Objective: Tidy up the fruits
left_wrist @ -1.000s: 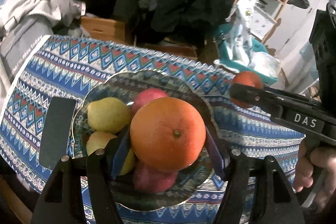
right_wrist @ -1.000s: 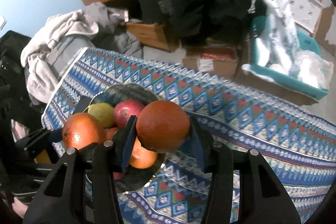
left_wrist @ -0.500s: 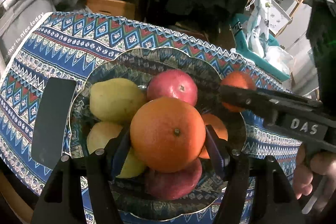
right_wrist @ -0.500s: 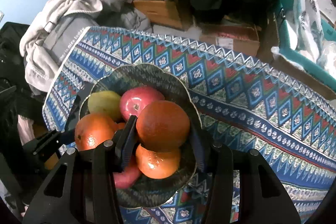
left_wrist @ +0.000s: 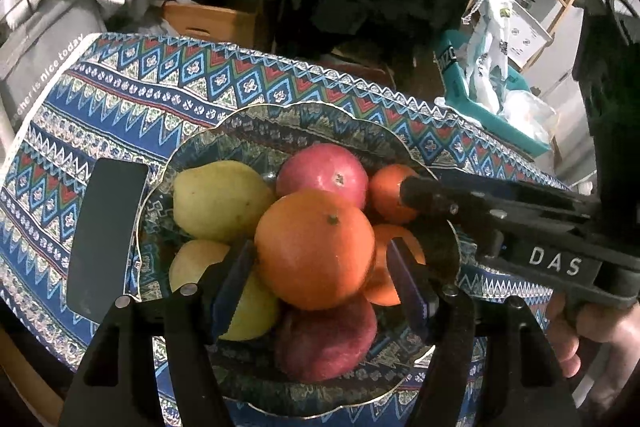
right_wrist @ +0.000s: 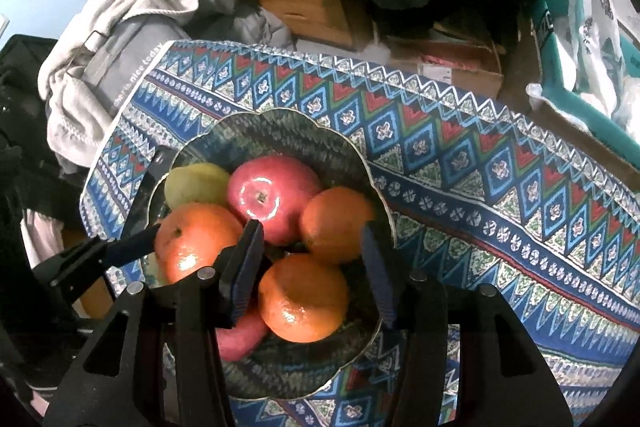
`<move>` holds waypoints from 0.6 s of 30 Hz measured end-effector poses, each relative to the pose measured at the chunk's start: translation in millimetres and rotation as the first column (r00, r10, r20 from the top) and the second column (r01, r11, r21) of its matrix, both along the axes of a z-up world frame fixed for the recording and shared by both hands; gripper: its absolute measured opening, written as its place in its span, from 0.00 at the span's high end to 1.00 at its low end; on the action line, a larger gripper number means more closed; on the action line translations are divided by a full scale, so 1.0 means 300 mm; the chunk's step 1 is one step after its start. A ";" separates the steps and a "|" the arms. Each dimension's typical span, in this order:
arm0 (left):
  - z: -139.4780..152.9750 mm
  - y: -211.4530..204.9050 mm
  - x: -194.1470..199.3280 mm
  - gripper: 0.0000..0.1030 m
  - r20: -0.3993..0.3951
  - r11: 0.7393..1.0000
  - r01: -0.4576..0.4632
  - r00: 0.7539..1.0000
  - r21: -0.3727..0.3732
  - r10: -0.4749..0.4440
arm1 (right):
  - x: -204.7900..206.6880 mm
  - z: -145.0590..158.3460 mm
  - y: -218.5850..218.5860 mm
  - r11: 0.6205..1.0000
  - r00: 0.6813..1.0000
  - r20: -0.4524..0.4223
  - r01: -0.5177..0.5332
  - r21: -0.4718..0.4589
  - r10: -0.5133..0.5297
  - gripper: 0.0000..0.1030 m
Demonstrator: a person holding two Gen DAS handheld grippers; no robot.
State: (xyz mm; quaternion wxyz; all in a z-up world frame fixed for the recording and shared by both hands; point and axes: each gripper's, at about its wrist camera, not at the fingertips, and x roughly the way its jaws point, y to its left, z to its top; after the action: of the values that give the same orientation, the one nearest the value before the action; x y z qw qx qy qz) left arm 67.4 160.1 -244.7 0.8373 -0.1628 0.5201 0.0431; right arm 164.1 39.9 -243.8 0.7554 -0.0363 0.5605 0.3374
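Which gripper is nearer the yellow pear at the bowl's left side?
Left. The left gripper, shut on an orange, sits right beside the yellow pear; the right gripper hangs opening over the bowl's opposite side.

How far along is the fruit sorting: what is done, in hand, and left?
Done: pears, apples and one orange lie in the bowl. In hand: the left gripper is shut on a large orange above the pile; the jaws of the right gripper are opening, a smaller orange loose in the bowl between them. Left: setting the large orange down.
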 end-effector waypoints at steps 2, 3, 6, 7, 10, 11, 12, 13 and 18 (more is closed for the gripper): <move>0.018 -0.008 -0.009 0.32 0.005 1.000 0.004 1.000 0.000 -0.004 | -0.004 0.023 -0.007 1.000 1.000 0.012 0.008 0.008 -0.008 0.50; 0.030 -0.013 -0.015 0.32 0.009 1.000 0.007 1.000 0.002 -0.007 | -0.006 0.038 -0.012 1.000 1.000 0.019 0.014 0.011 -0.014 0.50; 0.077 -0.026 -0.035 0.32 0.028 1.000 0.012 1.000 0.016 -0.012 | -0.015 0.091 -0.030 0.999 0.998 0.054 0.029 0.014 -0.030 0.45; 0.094 -0.028 -0.041 0.32 0.037 1.000 0.013 0.999 0.021 -0.014 | -0.021 0.116 -0.040 0.999 0.997 0.069 0.037 0.015 -0.038 0.44; 0.156 -0.040 -0.062 0.28 0.064 0.999 0.017 0.998 0.032 -0.019 | -0.036 0.176 -0.071 0.998 0.993 0.099 0.057 0.029 -0.060 0.41; 0.176 -0.046 -0.068 0.27 0.076 0.999 0.021 0.997 0.036 -0.023 | -0.041 0.193 -0.077 0.998 0.992 0.108 0.062 0.031 -0.065 0.41; 0.200 -0.052 -0.075 0.27 0.089 0.999 0.023 0.996 0.047 -0.028 | -0.048 0.215 -0.086 0.997 0.990 0.121 0.068 0.034 -0.071 0.40; 0.224 -0.060 -0.084 0.27 0.101 0.998 0.026 0.994 0.061 -0.032 | -0.056 0.237 -0.097 0.997 0.988 0.134 0.073 0.038 -0.077 0.39; 0.311 -0.099 -0.119 0.26 0.144 0.995 0.050 0.988 0.086 -0.062 | -0.098 0.350 -0.157 0.993 0.974 0.196 0.102 0.058 -0.111 0.34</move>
State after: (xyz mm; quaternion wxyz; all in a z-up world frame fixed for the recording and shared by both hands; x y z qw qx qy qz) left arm 31.5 130.3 -151.4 0.8802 -0.1160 0.4594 0.0288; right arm 134.7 -7.1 -138.9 0.8254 -0.0219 0.4752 0.3041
